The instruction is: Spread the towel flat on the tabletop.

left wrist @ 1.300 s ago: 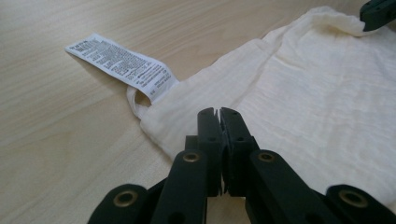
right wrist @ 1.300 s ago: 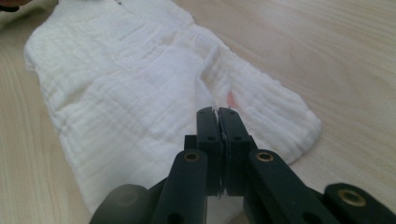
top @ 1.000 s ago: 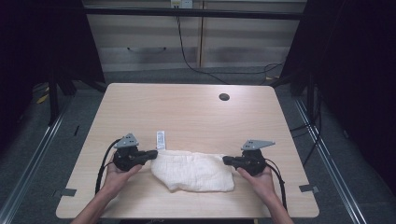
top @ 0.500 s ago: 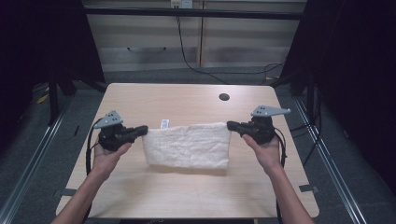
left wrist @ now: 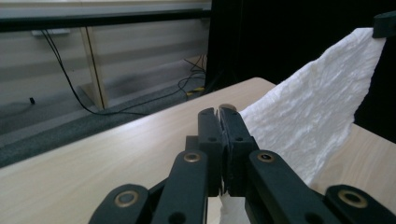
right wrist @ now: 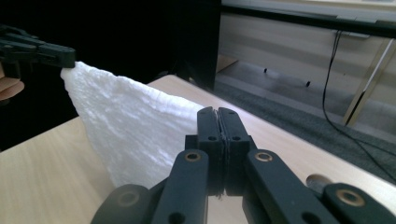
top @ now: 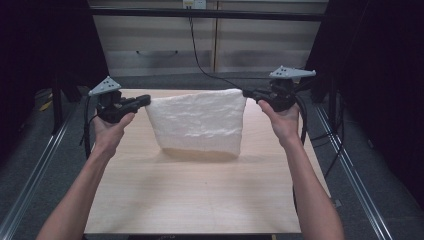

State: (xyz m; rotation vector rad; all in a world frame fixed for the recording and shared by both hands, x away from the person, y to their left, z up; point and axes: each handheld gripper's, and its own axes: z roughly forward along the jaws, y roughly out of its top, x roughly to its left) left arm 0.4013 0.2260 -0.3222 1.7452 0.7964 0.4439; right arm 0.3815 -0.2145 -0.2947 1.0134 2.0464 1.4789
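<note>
Cloth point(top: 199, 122) hangs stretched above the surface point(top: 200, 195); your left gripper point(top: 145, 101) and right gripper point(top: 247, 93) jaws each clamp a top corner.

Closed tool point(right wrist: 218, 112) on white cloth point(right wrist: 130, 130)

White crinkled cloth point(top: 200, 122); pale wood table point(top: 200, 195); black, perhaps matte, jaws.

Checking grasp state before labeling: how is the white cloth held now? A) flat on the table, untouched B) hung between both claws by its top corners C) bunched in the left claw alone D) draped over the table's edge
B: the left claw and right claw each pinch a top corner of the white cloth, which hangs down to the table.
</note>
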